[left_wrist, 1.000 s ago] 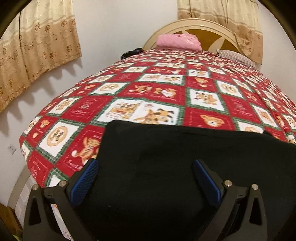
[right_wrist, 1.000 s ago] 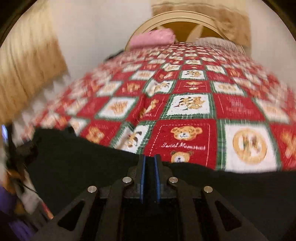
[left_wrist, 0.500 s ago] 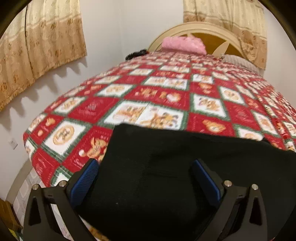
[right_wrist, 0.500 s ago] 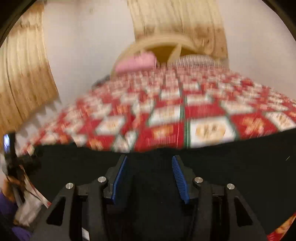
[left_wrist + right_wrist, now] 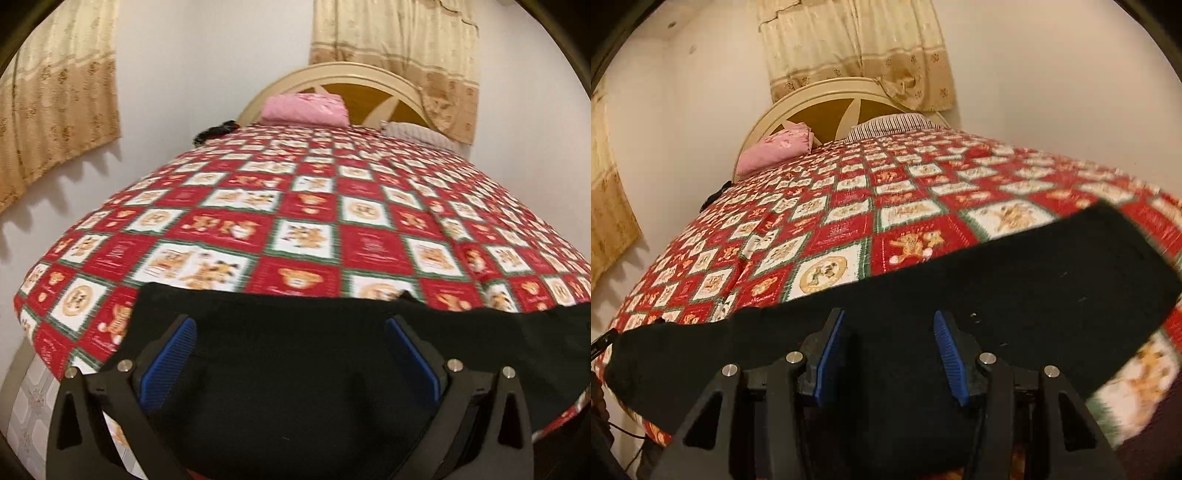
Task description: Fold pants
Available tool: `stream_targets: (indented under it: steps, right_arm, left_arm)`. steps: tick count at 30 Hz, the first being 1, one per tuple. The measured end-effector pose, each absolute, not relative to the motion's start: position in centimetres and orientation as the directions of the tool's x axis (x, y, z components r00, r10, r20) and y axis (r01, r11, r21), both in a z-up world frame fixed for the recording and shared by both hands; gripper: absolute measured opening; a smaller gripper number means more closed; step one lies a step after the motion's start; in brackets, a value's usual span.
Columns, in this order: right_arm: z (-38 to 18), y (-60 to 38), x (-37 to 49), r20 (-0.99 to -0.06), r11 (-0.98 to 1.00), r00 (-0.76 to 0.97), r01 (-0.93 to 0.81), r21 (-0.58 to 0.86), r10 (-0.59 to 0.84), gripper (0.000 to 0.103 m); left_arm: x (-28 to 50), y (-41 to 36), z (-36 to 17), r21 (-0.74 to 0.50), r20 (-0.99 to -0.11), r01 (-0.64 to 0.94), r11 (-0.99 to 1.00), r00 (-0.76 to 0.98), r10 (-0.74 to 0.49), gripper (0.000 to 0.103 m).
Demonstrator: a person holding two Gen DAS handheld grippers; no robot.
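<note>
Red-and-white teddy-bear patchwork is covering the bed (image 5: pixel 306 229), giving a broad flat surface for folding — a pink pillow (image 5: pixel 306 110) and a striped one (image 5: pixel 890 125) are sitting well apart at the headboard (image 5: pixel 343 75), out of the way. Black pants (image 5: pixel 295 350) are lying flat across the near edge of the quilt, apparently laid out for a fold. Left gripper (image 5: pixel 291 354) is hovering over the cloth with its blue pads spread wide, gripping nothing. Right gripper (image 5: pixel 888 354) is standing about half open above the pants — released, with only dark fabric beneath its pads.
</note>
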State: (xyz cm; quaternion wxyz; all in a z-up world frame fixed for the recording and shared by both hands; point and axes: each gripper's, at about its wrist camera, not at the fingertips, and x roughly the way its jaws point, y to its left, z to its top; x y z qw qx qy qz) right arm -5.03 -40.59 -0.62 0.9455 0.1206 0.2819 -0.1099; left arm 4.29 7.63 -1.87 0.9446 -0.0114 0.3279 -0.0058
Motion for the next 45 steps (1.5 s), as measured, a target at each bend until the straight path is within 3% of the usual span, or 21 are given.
stream_targets:
  steps: [3,5,8,11,14,19,24,25,28,29,32,37,42,45]
  right_arm:
    - [1.8,-43.0,-8.1,-0.424,0.906,0.861,0.384,0.18,-0.28,0.051]
    - [2.4,-45.8,-9.8,-0.4,0.848,0.841,0.477,0.23,-0.365,0.053]
    - [1.8,-50.6,-11.8,-0.419,0.753,0.787,0.59,0.293,-0.453,0.055]
    - [0.6,-53.8,-12.1,-0.459,0.703,0.718,0.668,0.245,-0.523,0.055]
    - [-1.5,-55.9,-11.6,-0.541,0.686,0.699,0.673,0.277,-0.468,0.055]
    - [-2.0,-55.6,-12.0,-0.527,0.711,0.726,0.642,0.288,-0.442,0.056]
    - [-2.1,-53.7,-11.6,-0.561,0.759,0.676,0.64,0.124,-0.478,0.054]
    - [-2.1,-53.6,-11.4,-0.563,0.764,0.672,0.636,0.106,-0.481,0.051]
    - [-2.1,-53.5,-11.5,-0.567,0.78,0.685,0.616,0.114,-0.458,0.025]
    - [-2.0,-53.4,-11.4,-0.568,0.792,0.696,0.599,0.122,-0.439,0.012]
    - [-1.5,-53.0,-11.2,-0.571,0.792,0.697,0.597,0.127,-0.434,0.011]
    - [2.4,-49.0,-11.7,-0.465,0.843,0.799,0.506,0.18,-0.381,0.011]
    - [6.4,-39.6,-10.3,-0.356,0.954,0.904,0.285,0.086,-0.238,0.011]
    - [6.2,-34.1,-8.5,-0.354,0.989,0.927,0.146,0.03,-0.127,0.011]
  left_arm:
    - [3.7,6.5,-1.6,-0.003,-0.615,0.023,1.0,0.789,-0.02,0.103]
    - [3.7,6.0,-1.5,0.004,-0.618,0.032,0.999,0.786,-0.023,0.103]
    - [3.6,5.7,-1.6,-0.005,-0.624,0.038,0.999,0.781,-0.033,0.103]
    - [3.6,5.3,-1.7,-0.016,-0.637,0.046,0.999,0.77,-0.046,0.103]
    - [3.5,5.2,-1.8,-0.017,-0.645,0.046,0.999,0.763,-0.046,0.103]
    - [3.6,5.4,-2.2,-0.021,-0.661,0.028,0.999,0.75,-0.035,0.103]
    - [3.8,5.9,-2.5,-0.06,-0.679,0.015,0.998,0.732,-0.052,0.103]
    - [3.7,6.0,-2.5,-0.063,-0.681,0.015,0.998,0.73,-0.054,0.103]
    - [3.6,6.0,-2.5,-0.061,-0.679,0.019,0.998,0.732,-0.056,0.103]
    - [3.5,6.0,-2.4,-0.058,-0.676,0.018,0.998,0.735,-0.053,0.103]
    - [3.4,6.4,-2.3,-0.059,-0.67,0.012,0.998,0.74,-0.048,0.103]
    - [3.4,7.2,-2.3,-0.081,-0.669,-0.002,0.997,0.741,-0.053,0.103]
    - [3.4,7.2,-2.5,-0.086,-0.669,0.004,0.996,0.741,-0.061,0.103]
    - [3.3,7.3,-2.8,-0.091,-0.673,0.009,0.996,0.736,-0.068,0.103]
